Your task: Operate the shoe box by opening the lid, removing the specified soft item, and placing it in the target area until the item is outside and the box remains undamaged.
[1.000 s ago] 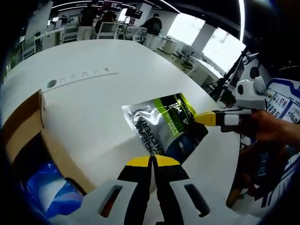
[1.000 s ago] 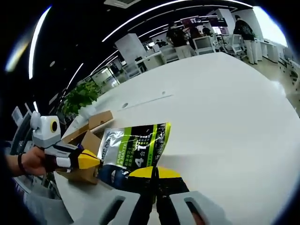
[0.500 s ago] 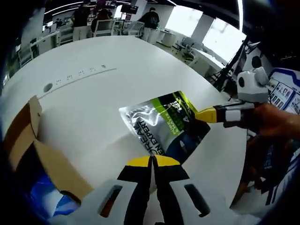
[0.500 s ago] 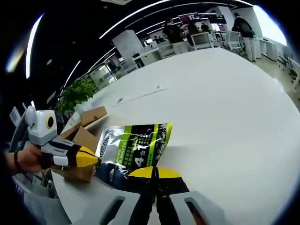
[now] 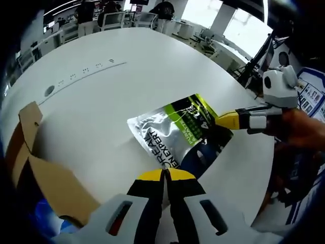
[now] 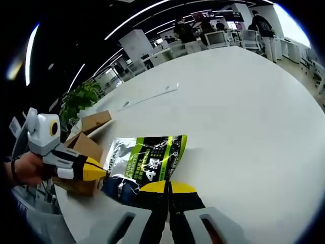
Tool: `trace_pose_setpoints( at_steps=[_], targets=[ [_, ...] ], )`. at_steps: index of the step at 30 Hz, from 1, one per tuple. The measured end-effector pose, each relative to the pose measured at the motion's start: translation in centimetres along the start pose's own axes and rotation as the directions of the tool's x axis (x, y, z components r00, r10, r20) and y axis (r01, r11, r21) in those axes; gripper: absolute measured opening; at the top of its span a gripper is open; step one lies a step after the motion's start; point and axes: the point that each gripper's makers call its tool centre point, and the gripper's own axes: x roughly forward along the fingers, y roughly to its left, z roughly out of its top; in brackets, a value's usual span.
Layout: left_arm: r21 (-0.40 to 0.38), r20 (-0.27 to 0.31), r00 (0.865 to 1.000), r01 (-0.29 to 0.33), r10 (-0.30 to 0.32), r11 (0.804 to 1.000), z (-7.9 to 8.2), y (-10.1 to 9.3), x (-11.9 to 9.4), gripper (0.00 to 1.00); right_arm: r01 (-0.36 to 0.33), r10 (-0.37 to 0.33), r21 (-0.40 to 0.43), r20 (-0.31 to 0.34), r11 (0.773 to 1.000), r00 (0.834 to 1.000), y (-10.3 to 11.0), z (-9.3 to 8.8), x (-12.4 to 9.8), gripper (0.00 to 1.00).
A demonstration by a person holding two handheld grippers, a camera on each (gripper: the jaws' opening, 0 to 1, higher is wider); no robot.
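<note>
Your right tongs (image 6: 167, 187), closed, pinch the foil pouch (image 5: 177, 132) at its dark end, long axis running away across the desk (image 5: 101, 96); left tongs (image 5: 163, 175) closed, empty, nearby.

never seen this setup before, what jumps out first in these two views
The shiny silver, green and blue pouch lies flat on the big white table, out of the box. The right gripper is shut on its edge, yellow tips at the green end. The open cardboard box stands off to one side with its flaps up, and the left gripper hangs shut between box and pouch.
</note>
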Motion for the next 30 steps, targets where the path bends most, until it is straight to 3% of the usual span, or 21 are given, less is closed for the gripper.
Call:
trace_pose_setpoints(
  at_steps=[18,30],
  targets=[
    [0.049,-0.091,0.996,-0.006,0.010,0.999,-1.2,0.5,2.1,0.01,0.009,-0.009,0.002,-0.028,1.000,1.000,-0.9,-0.9,0.7,0.00],
    [0.062,-0.116,0.993,-0.010,0.017,0.998,-1.8,0.5,2.0,0.02,0.016,-0.015,0.015,-0.029,1.000,0.999,-1.1,-1.2,0.7,0.00]
  ],
)
